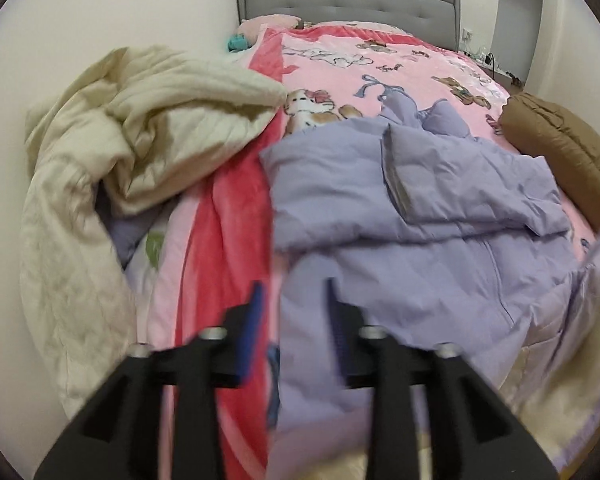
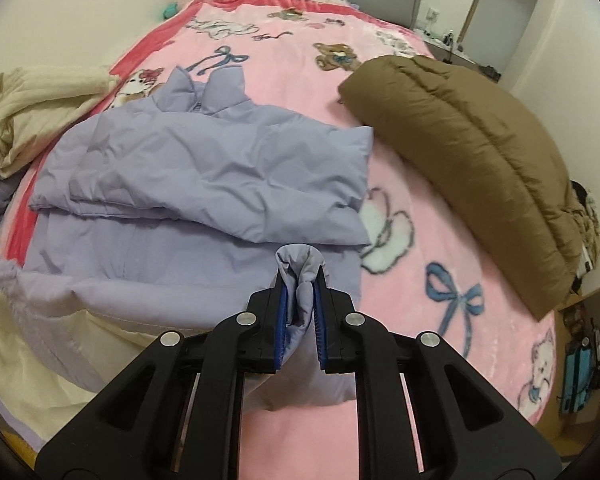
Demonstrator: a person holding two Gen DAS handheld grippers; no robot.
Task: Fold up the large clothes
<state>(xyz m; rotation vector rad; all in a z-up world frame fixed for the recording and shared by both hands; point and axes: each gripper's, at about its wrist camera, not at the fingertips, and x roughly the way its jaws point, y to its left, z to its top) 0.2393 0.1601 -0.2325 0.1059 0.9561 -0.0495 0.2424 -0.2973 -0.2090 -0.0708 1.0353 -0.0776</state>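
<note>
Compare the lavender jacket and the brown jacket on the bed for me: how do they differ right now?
The lavender jacket lies spread across the middle of the pink blanket, only partly folded; the brown jacket sits near the bed's edge as a compact bundle. The right gripper is shut on a bunch of the lavender jacket's fabric; nothing grips the brown jacket. Both are puffy and quilted.

Home bedroom, grey tufted headboard (image 1: 348,8), bed under pink cartoon blanket (image 2: 284,52), cream quilt (image 1: 140,128) heaped alongside
</note>
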